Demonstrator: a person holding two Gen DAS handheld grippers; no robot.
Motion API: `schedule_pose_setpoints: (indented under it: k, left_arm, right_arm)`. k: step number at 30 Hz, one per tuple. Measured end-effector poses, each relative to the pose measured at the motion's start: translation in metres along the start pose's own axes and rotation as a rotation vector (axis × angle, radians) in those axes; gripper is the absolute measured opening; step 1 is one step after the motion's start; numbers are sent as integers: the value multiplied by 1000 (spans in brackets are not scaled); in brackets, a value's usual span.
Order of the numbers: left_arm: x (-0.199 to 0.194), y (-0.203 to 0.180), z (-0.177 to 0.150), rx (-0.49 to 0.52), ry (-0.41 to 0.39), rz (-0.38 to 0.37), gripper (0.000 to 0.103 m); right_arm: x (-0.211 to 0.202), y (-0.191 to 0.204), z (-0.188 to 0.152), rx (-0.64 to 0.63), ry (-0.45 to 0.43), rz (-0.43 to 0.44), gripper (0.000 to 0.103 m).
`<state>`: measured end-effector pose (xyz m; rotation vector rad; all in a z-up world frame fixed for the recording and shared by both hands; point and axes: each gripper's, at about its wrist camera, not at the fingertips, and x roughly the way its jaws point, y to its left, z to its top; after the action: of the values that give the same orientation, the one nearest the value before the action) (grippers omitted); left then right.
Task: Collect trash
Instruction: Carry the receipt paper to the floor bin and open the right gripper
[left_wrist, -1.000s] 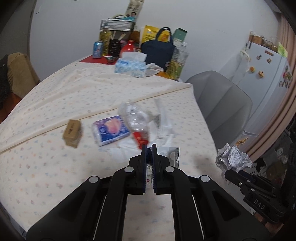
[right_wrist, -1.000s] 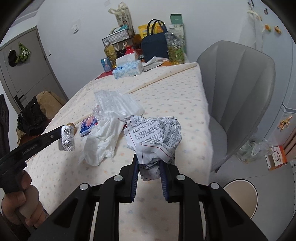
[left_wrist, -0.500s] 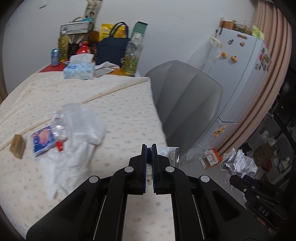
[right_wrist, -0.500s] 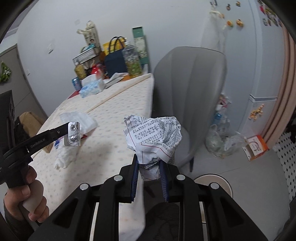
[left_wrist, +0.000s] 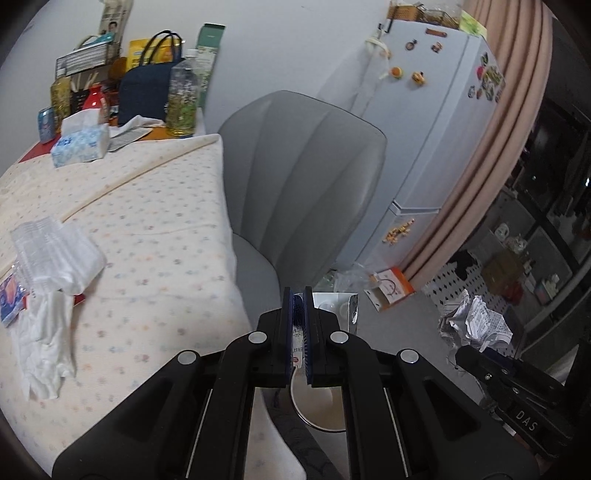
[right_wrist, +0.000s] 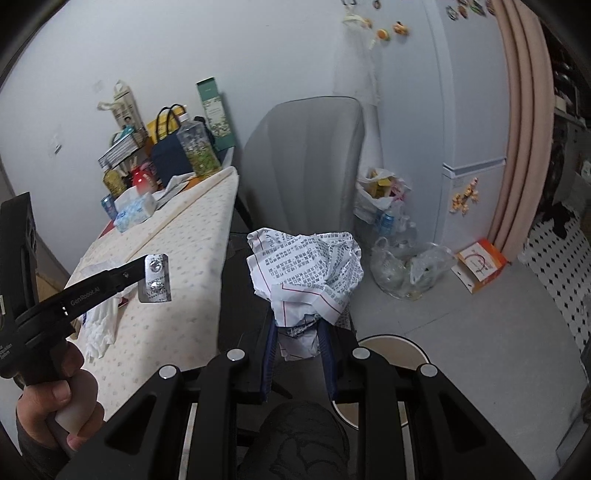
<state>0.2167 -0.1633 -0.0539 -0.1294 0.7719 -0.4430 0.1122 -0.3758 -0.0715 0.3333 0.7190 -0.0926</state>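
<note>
The whole view has swung off the table (left_wrist: 147, 229) and toward the floor beside it: a second ago both cameras looked across the dotted tablecloth, and now the grey chair (left_wrist: 306, 177), the fridge (left_wrist: 436, 122) and the grey floor fill most of each picture. That swing suggests both hands are carrying their loads away from the table to be dropped.

A round, cream-coloured bin (right_wrist: 391, 345) sits on the floor just past the right gripper (right_wrist: 297, 345), partly hidden behind its arms; in the left wrist view its pale inside shows directly under the left gripper (left_wrist: 298, 306). Near the chair lie a clear plastic bag (right_wrist: 410, 269) and an orange box (right_wrist: 480, 264).

The right gripper's jaws stand narrow, clamped on the lower end of a crumpled printed paper (right_wrist: 306, 262), which bulges above the tips. The left gripper's jaws are pressed almost together on the edge of a silver pill blister (right_wrist: 157, 273), which sticks out sideways.

Left on the table are a white tissue wad (left_wrist: 48, 339), a clear plastic wrapper (left_wrist: 51, 251) and a blue packet (left_wrist: 9, 299) at its near edge, so more trips look necessary. The next step is probably to hold each piece over the bin and let go.
</note>
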Motion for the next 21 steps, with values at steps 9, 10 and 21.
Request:
schedule_pose_setpoints:
  k: [9, 10, 21]
  left_arm:
    - [42, -51, 2, 63, 74, -46, 6]
    - [48, -56, 1, 69, 83, -49, 6]
    - [112, -83, -16, 93, 213, -18, 6]
  right_arm:
    - [17, -57, -10, 119, 26, -21, 23]
    - [22, -62, -11, 129, 35, -20, 23]
    - [76, -120, -36, 243, 111, 28, 71]
